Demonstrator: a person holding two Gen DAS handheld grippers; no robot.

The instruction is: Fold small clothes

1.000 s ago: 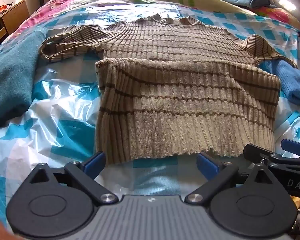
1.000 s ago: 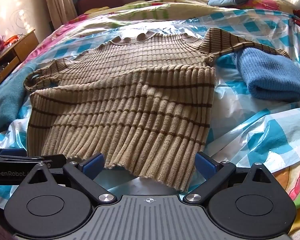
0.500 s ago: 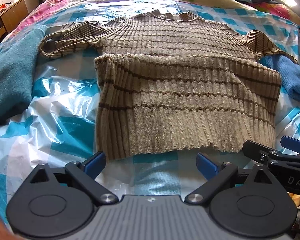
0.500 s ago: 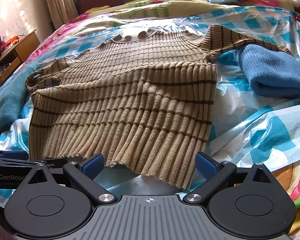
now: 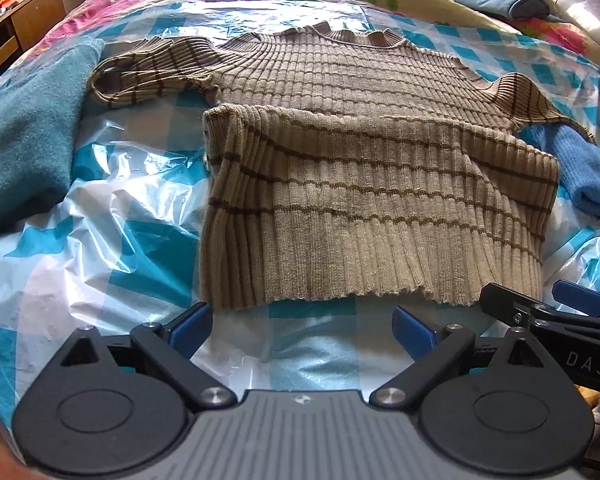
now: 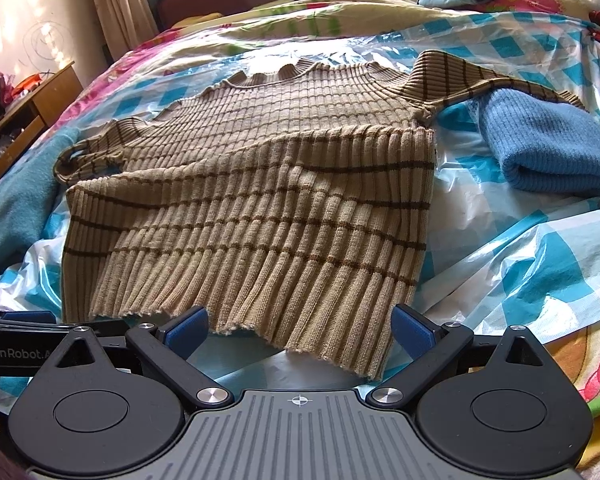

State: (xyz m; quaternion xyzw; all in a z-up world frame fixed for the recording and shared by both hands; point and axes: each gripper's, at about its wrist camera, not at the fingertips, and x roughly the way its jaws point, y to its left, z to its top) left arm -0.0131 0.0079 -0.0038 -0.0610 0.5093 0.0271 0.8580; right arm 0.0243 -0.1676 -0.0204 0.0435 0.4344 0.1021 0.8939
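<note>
A tan ribbed sweater with brown stripes (image 5: 372,200) lies on the plastic-covered bed, its lower part folded up over the chest, both short sleeves spread out. It also shows in the right wrist view (image 6: 260,208). My left gripper (image 5: 300,326) is open and empty just before the sweater's near hem. My right gripper (image 6: 298,324) is open and empty, its fingertips at the near hem, beside the left one. The right gripper also shows at the right edge of the left wrist view (image 5: 540,312).
A folded blue knit (image 6: 540,148) lies right of the sweater under its right sleeve. A teal garment (image 5: 24,128) lies at the left. A blue-and-white checked plastic sheet (image 5: 100,240) covers the bed. A wooden cabinet (image 6: 28,108) stands far left.
Both grippers have pulled back slightly toward me and risen a little; the sweater has not moved and both stay open.
</note>
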